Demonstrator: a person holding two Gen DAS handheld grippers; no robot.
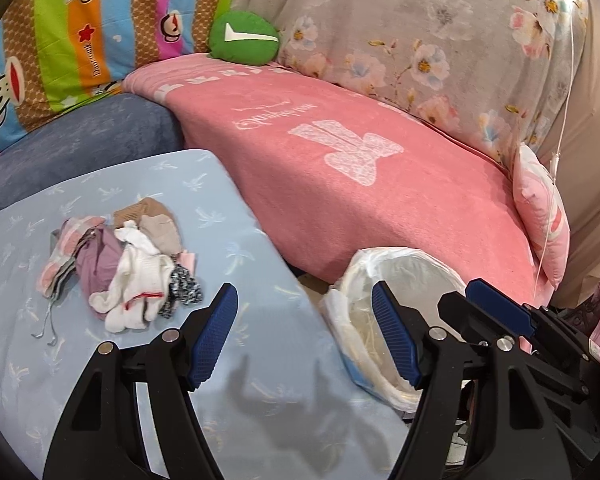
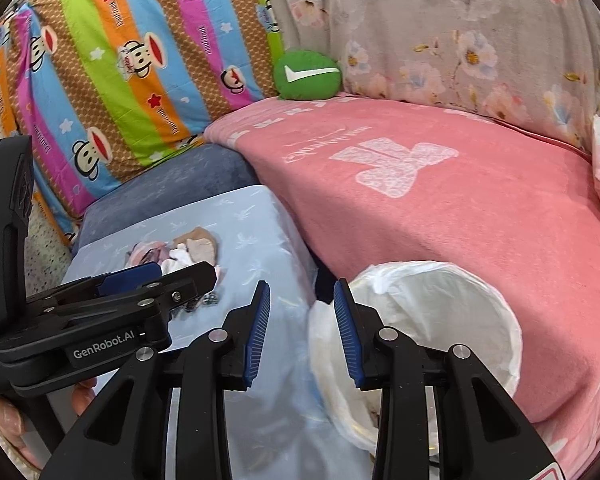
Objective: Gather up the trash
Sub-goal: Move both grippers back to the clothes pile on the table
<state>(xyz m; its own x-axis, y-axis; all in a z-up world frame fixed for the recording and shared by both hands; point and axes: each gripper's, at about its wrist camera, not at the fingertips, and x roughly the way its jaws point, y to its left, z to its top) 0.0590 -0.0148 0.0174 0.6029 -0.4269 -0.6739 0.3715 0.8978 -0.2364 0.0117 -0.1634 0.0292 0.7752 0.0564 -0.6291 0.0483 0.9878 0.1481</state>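
Observation:
A pile of crumpled trash, cloth and paper scraps (image 1: 134,262), lies on the light blue table cover (image 1: 40,360); it also shows in the right wrist view (image 2: 188,250). A bin lined with a white plastic bag (image 1: 404,280) stands between the table and the pink sofa; the right wrist view shows its liner (image 2: 480,312) too. My left gripper (image 1: 304,336) is open and empty, above the table's right edge, near the pile. My right gripper (image 2: 302,328) is open and empty, over the gap between table and bin. The left gripper also shows in the right wrist view (image 2: 148,276).
A pink blanket (image 1: 360,168) covers the sofa seat behind the bin. A green round cushion (image 1: 244,38), a striped monkey-print pillow (image 1: 80,28) and floral fabric (image 1: 440,32) stand at the back. A pink pillow (image 1: 540,216) lies right.

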